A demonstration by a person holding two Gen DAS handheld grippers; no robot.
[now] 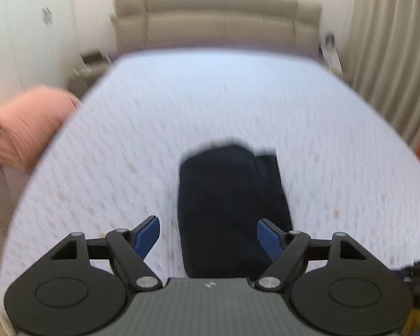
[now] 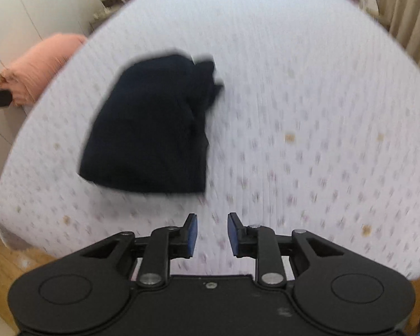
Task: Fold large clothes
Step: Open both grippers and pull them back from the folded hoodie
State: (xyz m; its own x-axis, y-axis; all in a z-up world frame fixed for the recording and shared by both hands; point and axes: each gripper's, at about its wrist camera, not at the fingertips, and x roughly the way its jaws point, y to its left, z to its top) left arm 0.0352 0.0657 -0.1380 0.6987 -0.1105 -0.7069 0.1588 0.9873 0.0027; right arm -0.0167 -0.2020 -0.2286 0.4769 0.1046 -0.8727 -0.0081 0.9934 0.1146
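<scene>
- The bed (image 2: 308,70), under a pale sheet with small printed marks, fills both views. The dark navy garment (image 2: 151,128) lies on it as a compact folded bundle, towards the near edge and left of centre in the right wrist view. No gripper touches it.
- The biggest risk, as I judge it, is the bundle itself: it looks thick and soft, and both views are blurred, so any pass of a gripper low over the cloth could snag the top layer and drag the fold open.
- The loose part (image 2: 207,81) at the far right corner of the garment sticks out past the neat outline. If it is left so, the fold reads as uneven. If it is tucked with a hard pull, the layers beneath could slide.
- The left gripper (image 1: 208,238) hangs above the garment's near end with its blue pads (image 1: 149,235) wide apart and nothing between them. A drop from here would pinch several layers at once.
- The right gripper (image 2: 211,232) stands over bare sheet, just beside the garment's near right corner, its jaws partly apart and empty. Closing low here could catch the sheet instead of the cloth.
- The pink bedding (image 2: 39,64) bunched at the bed's left edge is well apart from the garment and seems little threat.
</scene>
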